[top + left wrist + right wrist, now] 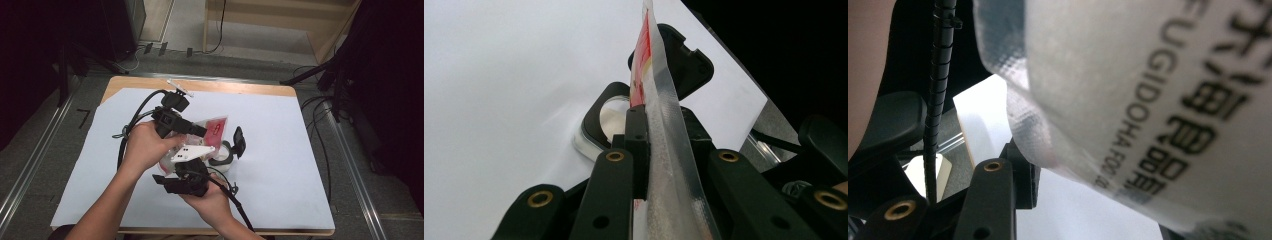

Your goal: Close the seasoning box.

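The flat clear plastic pouch with a red printed label [212,129] is off the table and held up over the round white container with a black rim and a hinged black lid [222,156], whose lid stands open. Judging by that, the lifting and the opening of the lid are done. What seems left is to tip or empty the pouch into the container, and perhaps to tear it first; the high view is too small to tell whether its seal is already broken.

In the left gripper view the pouch's crimped silver edge [664,125] runs straight up between the jaws of the left gripper [200,131], which are pinched narrow on it, with the container's mouth [611,117] just beyond and below.

The right gripper [182,175] sits on the near side of the container, under the pouch. In the right gripper view the printed film [1128,100] crosses close over its jaws, which stand partly apart; they probably grip the pouch's lower edge, but the contact is not plainly visible.

All this is over the white paper sheet [280,150] covering the wooden table [235,89].
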`<state>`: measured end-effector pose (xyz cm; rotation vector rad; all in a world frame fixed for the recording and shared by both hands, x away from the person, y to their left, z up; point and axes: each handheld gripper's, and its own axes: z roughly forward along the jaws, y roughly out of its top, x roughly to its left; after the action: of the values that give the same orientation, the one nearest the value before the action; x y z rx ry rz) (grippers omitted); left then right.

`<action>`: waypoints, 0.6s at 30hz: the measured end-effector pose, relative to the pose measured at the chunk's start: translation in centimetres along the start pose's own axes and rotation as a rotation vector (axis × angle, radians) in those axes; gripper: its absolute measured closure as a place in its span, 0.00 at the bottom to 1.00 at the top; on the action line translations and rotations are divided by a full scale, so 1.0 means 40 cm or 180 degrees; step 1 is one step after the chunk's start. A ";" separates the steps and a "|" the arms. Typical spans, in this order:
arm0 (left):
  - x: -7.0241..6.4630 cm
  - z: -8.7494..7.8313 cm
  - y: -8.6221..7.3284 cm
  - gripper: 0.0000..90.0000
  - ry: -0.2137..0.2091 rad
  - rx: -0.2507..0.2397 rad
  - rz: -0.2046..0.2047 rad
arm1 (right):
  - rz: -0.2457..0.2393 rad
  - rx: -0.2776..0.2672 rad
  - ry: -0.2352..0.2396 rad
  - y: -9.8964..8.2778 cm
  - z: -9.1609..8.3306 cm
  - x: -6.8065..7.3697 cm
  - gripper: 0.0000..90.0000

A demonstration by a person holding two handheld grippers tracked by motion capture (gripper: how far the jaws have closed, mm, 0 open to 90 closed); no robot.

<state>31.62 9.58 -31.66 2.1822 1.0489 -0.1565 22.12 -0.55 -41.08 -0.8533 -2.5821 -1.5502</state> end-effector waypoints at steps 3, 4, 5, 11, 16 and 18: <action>0.002 0.007 0.002 0.89 0.0010 0.0029 0.0032 | 0.0024 0.0010 -0.0001 -0.001 0.000 -0.004 0.63; 0.001 0.009 0.002 0.89 0.0016 0.0039 0.0021 | 0.0039 0.0013 0.0006 -0.002 0.001 -0.005 0.63; 0.001 0.012 0.003 0.89 0.0020 0.0037 0.0015 | 0.0048 0.0010 0.0017 -0.003 0.002 -0.006 0.63; 0.001 0.017 0.002 0.89 0.0032 0.0031 0.0029 | 0.0062 0.0021 0.0014 -0.008 0.006 -0.007 0.62; -0.004 0.019 0.003 0.89 0.0042 0.0024 0.0053 | 0.0041 0.0002 -0.0010 -0.011 0.006 -0.008 0.63; -0.004 0.019 0.003 0.88 0.0048 0.0011 0.0067 | 0.0045 0.0008 0.0005 -0.011 0.005 -0.010 0.63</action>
<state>31.74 8.96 -32.12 2.1998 1.0344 -0.1327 22.29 -0.73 -41.63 -0.8681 -2.5707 -1.5429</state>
